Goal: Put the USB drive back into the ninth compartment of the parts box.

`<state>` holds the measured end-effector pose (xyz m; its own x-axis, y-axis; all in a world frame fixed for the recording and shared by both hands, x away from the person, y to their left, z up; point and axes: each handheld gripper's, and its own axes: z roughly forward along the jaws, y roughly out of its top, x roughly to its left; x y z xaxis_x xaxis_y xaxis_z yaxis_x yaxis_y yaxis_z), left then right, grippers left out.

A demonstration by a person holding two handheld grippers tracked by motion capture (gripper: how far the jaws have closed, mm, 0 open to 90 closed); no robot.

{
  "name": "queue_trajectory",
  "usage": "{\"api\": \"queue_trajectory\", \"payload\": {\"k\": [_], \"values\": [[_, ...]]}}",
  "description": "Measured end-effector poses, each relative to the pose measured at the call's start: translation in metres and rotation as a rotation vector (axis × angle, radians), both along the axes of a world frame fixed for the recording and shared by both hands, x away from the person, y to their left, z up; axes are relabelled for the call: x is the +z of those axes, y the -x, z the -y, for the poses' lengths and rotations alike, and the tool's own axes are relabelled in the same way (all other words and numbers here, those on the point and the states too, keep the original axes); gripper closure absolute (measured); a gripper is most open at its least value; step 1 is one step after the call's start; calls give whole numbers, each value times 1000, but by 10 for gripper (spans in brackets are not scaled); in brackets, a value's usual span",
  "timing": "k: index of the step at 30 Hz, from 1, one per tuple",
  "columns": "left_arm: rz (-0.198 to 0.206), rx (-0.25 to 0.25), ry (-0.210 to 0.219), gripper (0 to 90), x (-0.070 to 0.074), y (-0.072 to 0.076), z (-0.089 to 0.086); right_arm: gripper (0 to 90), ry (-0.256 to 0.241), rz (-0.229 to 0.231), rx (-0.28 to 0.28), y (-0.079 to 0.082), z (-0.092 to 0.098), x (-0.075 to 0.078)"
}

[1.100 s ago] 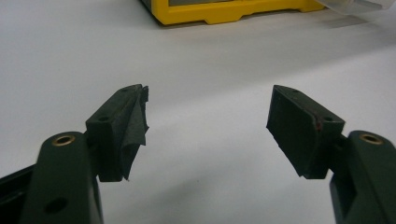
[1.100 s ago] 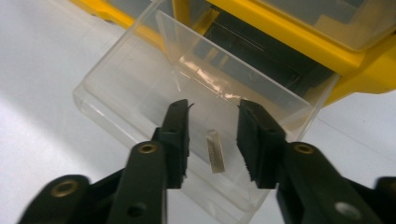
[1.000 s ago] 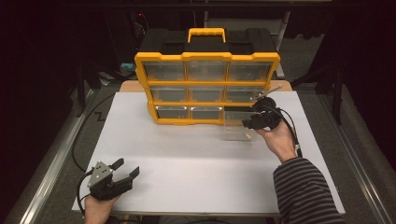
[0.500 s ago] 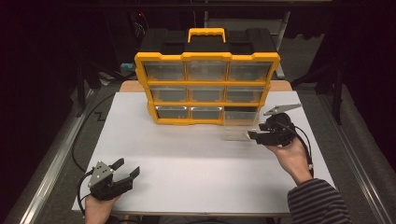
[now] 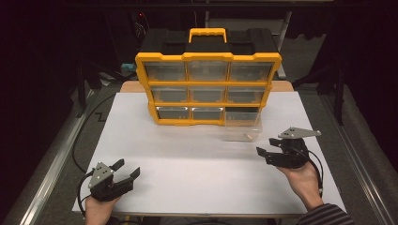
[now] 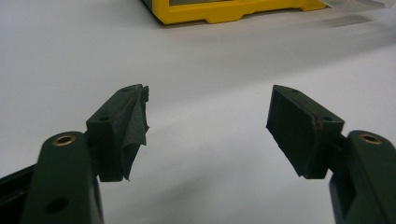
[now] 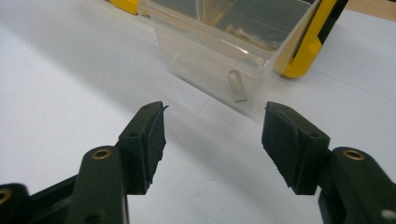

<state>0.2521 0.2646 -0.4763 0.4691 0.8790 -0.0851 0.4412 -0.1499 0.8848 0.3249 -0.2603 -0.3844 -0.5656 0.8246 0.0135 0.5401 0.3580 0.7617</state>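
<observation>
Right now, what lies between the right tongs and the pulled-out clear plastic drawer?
Nothing: bare white table top separates the open right tongs from the clear plastic drawer, seen in the right gripper view and the high view.

Clear plastic drawer pulled out of organizer's bottom-right slot, upright on table, small piece inside

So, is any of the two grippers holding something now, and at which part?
Nothing is held. The left gripper and the right gripper are both open and empty.
</observation>
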Motion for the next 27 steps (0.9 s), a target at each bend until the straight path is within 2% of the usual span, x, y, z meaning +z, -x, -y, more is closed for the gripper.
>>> {"api": "queue_trajectory", "payload": {"k": [4,9,15,22,27], "values": [[0,1,1,295,0,0,0,374,-15,33,3,9,5,-5],[2,6,2,295,0,0,0,363,-33,50,8,18,11,-15],[-1,6,4,295,0,0,-1,329,-63,86,-13,30,23,-27],[2,8,1,294,0,0,0,308,-89,105,-49,44,38,-39],[3,8,0,293,0,0,0,304,-129,129,-64,51,50,-50]]}}
